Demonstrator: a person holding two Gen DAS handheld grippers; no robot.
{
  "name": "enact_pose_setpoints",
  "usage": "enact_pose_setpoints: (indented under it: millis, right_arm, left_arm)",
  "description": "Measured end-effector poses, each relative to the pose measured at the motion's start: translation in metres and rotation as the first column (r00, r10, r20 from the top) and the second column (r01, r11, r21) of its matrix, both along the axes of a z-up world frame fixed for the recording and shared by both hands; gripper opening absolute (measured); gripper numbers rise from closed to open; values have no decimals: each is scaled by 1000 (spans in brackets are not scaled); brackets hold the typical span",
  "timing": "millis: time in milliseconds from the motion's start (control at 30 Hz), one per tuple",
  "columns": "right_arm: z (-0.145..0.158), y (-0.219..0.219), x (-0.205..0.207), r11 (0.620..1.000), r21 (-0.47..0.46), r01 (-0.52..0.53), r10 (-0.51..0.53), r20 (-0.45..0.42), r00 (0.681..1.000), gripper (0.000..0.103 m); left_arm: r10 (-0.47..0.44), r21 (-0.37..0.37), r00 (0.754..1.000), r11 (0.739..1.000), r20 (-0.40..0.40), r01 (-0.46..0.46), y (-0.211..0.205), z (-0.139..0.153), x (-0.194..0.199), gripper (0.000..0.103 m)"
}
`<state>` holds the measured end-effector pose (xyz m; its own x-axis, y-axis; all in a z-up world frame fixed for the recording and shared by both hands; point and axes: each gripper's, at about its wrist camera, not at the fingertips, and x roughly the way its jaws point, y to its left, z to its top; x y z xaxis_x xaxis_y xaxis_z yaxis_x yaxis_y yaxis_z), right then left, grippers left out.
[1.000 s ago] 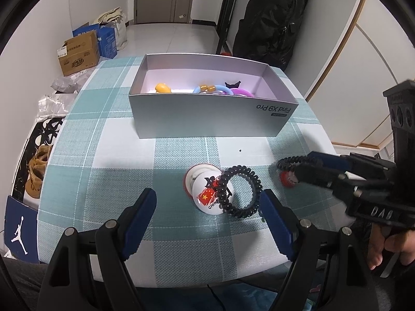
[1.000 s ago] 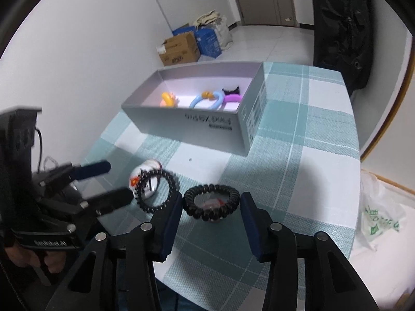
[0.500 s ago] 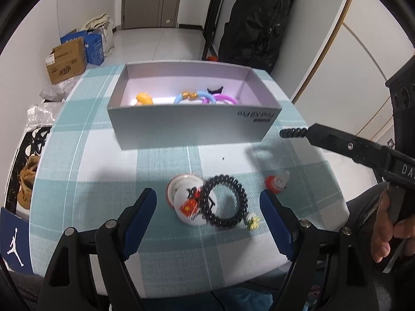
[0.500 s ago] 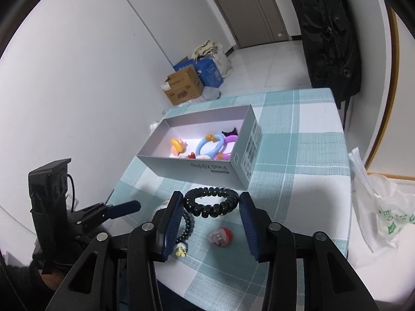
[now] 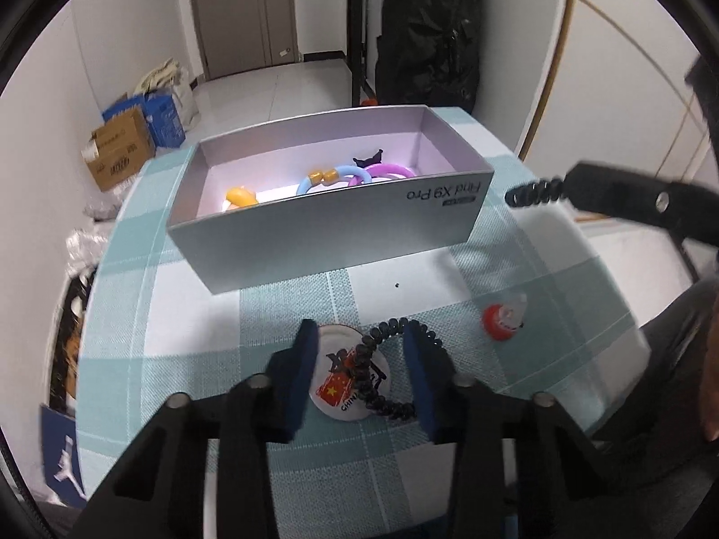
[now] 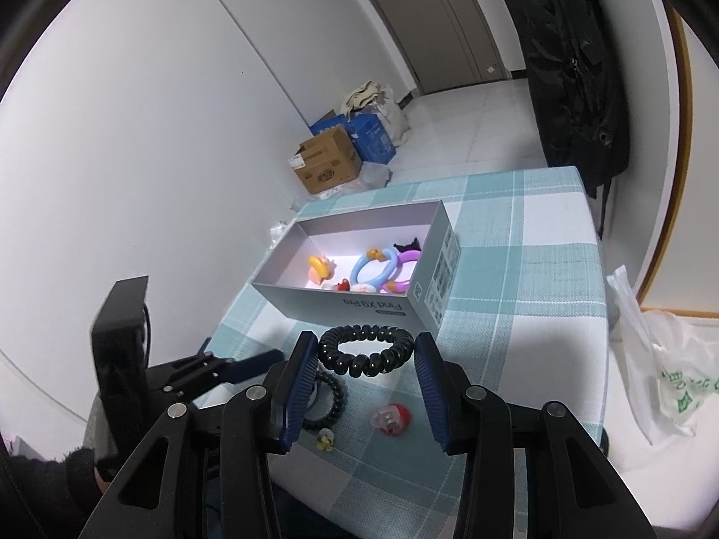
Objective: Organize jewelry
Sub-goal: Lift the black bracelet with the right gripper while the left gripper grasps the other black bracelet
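Observation:
My right gripper (image 6: 364, 359) is shut on a black spiral hair tie (image 6: 366, 350) and holds it in the air just in front of the grey box (image 6: 359, 310). In the left wrist view that tie (image 5: 534, 193) hangs right of the box (image 5: 323, 242). My left gripper (image 5: 361, 355) points down at a round white badge (image 5: 346, 386) with a second black spiral tie (image 5: 364, 373) lying on it. Its jaws are closing with both between them; a gap shows between the left pad and the coil. Coloured rings (image 5: 359, 175) lie in the box.
A small red charm (image 5: 501, 321) and a tiny yellow-green flower piece (image 6: 326, 442) lie on the checked tablecloth near the front edge. A black backpack (image 5: 427, 31) and cardboard boxes (image 6: 326, 164) stand beyond the table. A plastic bag (image 6: 660, 359) sits to its right.
My left jaws have narrowed from wide open to close around the badge and tie. My right gripper lifted its hair tie off the red charm and up toward the box.

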<state>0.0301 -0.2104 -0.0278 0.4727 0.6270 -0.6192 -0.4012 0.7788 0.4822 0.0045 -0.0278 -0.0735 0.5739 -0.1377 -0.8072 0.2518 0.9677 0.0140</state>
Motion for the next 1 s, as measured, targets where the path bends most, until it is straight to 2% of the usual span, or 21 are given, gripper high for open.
enact_pose_setpoints:
  millis: [133, 200, 267, 367, 633, 733, 1000]
  right_arm:
    - [0, -3, 2, 1000, 12, 3, -3, -2, 1000, 43]
    - [1, -4, 2, 1000, 17, 4, -4, -1, 1000, 43]
    - [2, -5, 1, 1000, 25, 1, -1, 1, 1000, 43]
    - [3, -6, 1, 1000, 31, 1, -2, 6, 1000, 43]
    - [3, -10, 2, 999, 46, 13, -13, 5, 1000, 43]
    - [4, -11, 4, 999, 48, 14, -15, 4, 1000, 43]
    - [4, -10, 5, 999, 49, 13, -13, -2, 1000, 43]
  left_arm:
    - [-43, 76, 999, 996, 23, 41, -8, -4, -3, 18]
    - [-57, 85, 998, 995, 2, 57, -10, -8, -4, 10]
    - [-64, 81, 998, 995, -2, 64, -10, -8, -5, 10]
    - [-65, 67, 998, 996, -19, 66, -8, -7, -5, 6]
    - [-48, 9, 998, 999, -47, 49, -2, -3, 0, 5]
    - [-39, -9, 999, 999, -34, 39, 0, 2, 2, 5]
    - [15, -116, 1000, 993, -25, -17, 18, 13, 6, 5]
